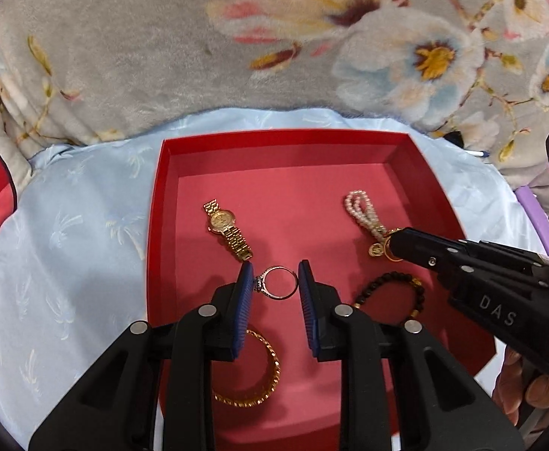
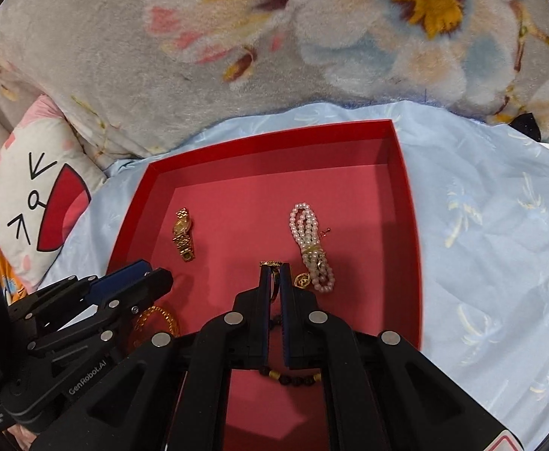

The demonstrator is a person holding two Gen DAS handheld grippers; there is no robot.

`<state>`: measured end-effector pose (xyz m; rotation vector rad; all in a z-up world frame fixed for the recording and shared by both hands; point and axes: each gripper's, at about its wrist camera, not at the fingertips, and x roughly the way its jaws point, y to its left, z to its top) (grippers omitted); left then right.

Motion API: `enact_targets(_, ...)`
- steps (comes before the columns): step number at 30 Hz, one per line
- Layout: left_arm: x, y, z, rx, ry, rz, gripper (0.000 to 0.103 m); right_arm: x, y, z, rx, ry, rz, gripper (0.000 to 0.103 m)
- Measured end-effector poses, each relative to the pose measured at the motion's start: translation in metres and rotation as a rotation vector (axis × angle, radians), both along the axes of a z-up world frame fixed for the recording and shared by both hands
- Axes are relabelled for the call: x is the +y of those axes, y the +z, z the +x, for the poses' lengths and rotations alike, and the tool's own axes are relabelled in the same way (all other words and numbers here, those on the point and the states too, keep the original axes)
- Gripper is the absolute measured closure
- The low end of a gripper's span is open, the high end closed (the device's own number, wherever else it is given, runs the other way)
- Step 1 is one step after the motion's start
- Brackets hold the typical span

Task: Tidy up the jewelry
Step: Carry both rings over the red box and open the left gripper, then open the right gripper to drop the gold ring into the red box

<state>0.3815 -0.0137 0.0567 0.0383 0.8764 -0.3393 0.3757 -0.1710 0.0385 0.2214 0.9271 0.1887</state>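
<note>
You can read two markings, both on gripper bodies. In your left wrist view, the raised letters "DAS" stand on the black body of the right gripper (image 1: 396, 242). In your right wrist view, "GenRobot.AI" runs in pale letters along the black body of the left gripper (image 2: 150, 276). The small label beneath it is too blurred to read

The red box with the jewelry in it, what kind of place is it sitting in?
Most likely a bedroom, with the red box resting on a bed. It lies on a pale blue sheet, a fluffy flowered blanket is bunched up behind it, and a cartoon-face pillow sits off to one side.
</note>
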Motion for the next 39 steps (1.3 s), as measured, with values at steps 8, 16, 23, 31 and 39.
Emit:
enact_targets(8, -0.001, -0.013, 0.012, 0.043, 0.006, -0.003, 0.079, 0.010, -0.010, 0.014, 0.034, 0.010, -0.030, 0.099)
enact_targets(16, 0.007, -0.016, 0.013, 0.032, 0.046, 0.003, 0.079, 0.012, -0.006, 0.012, -0.003, -0.001, -0.080, 0.093)
enact_targets(23, 0.019, -0.003, -0.007, -0.026, 0.062, 0.004, 0.079, 0.005, 0.012, -0.008, -0.062, -0.006, -0.070, 0.093)
enact_targets(31, 0.040, 0.012, -0.060, -0.096, 0.068, 0.013, 0.077, -0.007, 0.038, -0.073, -0.161, 0.008, -0.081, 0.085)
enact_targets(39, 0.042, 0.004, -0.129, -0.132, 0.032, 0.032, 0.073, -0.014, 0.025, -0.167, -0.178, 0.035, -0.125, 0.083)
